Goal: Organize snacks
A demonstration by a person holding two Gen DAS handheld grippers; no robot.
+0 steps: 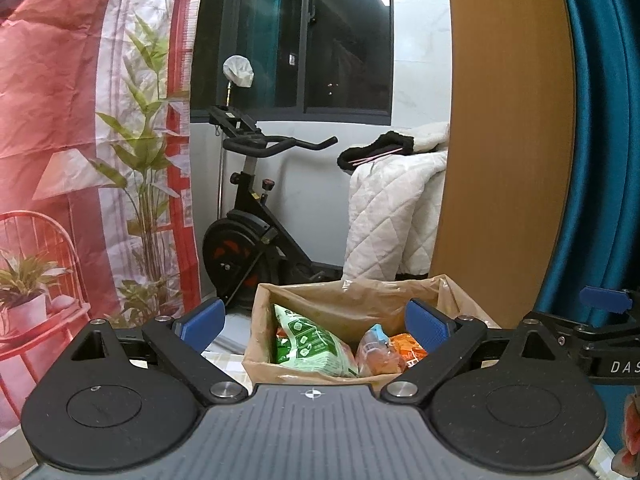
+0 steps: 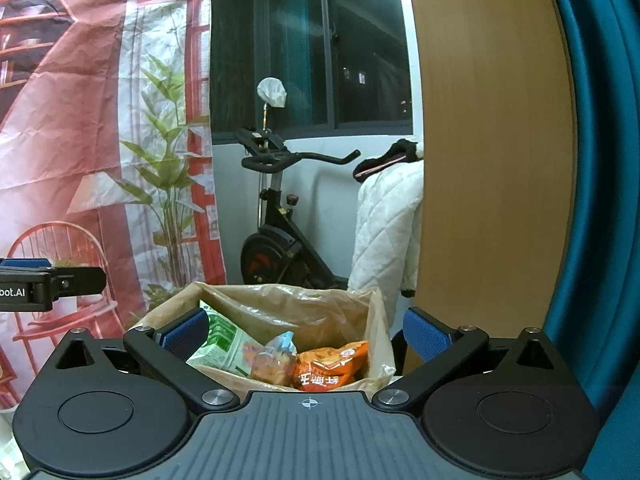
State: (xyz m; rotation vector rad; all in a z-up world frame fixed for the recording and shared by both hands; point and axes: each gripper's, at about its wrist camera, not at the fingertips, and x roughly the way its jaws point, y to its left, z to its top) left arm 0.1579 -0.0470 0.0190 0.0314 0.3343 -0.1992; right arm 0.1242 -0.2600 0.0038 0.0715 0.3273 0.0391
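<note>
A brown paper bag [image 1: 332,300] stands open in front of both grippers and also shows in the right wrist view [image 2: 304,308]. Inside lie a green snack packet [image 1: 312,344], a small clear packet with a blue top [image 1: 374,350] and an orange packet [image 1: 410,350]. The same green packet [image 2: 228,344], clear packet [image 2: 276,360] and orange packet [image 2: 328,366] show in the right wrist view. My left gripper [image 1: 314,326] is open and empty, just short of the bag. My right gripper [image 2: 306,334] is open and empty, beside the left one.
A black exercise bike [image 1: 256,232] stands behind the bag. A white quilt [image 1: 392,216] hangs at the right, next to a wooden panel [image 1: 508,140] and a teal curtain [image 1: 600,120]. A red printed backdrop [image 1: 88,140] hangs at the left.
</note>
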